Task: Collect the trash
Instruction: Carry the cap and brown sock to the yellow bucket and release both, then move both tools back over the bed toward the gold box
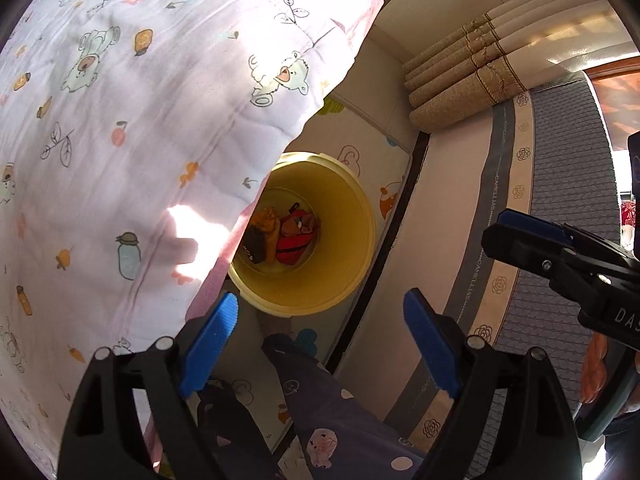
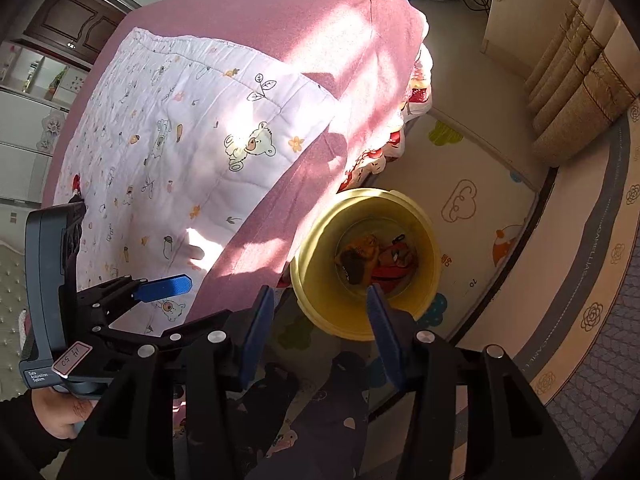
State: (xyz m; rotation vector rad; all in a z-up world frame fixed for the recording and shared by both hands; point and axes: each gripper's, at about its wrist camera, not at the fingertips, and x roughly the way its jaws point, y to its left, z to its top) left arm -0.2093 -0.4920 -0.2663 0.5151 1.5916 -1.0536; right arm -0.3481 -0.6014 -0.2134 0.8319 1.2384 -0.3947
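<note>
Below, just ahead of the empty, wide-open left gripper (image 1: 320, 344) and right gripper (image 2: 320, 332), a yellow bin (image 2: 366, 264) holding red and orange wrappers (image 2: 376, 260) stands on the play mat (image 2: 472, 200) beside the pink bed (image 2: 280, 80).

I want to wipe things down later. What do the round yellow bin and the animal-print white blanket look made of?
The round yellow bin looks like smooth moulded plastic: its thin rolled rim and even inner wall carry a soft sheen. The animal-print white blanket looks like quilted cotton-type fabric, matte, with stitched lines and soft wrinkles; the exact fibre cannot be told. Both grippers are open and hold nothing.
</note>
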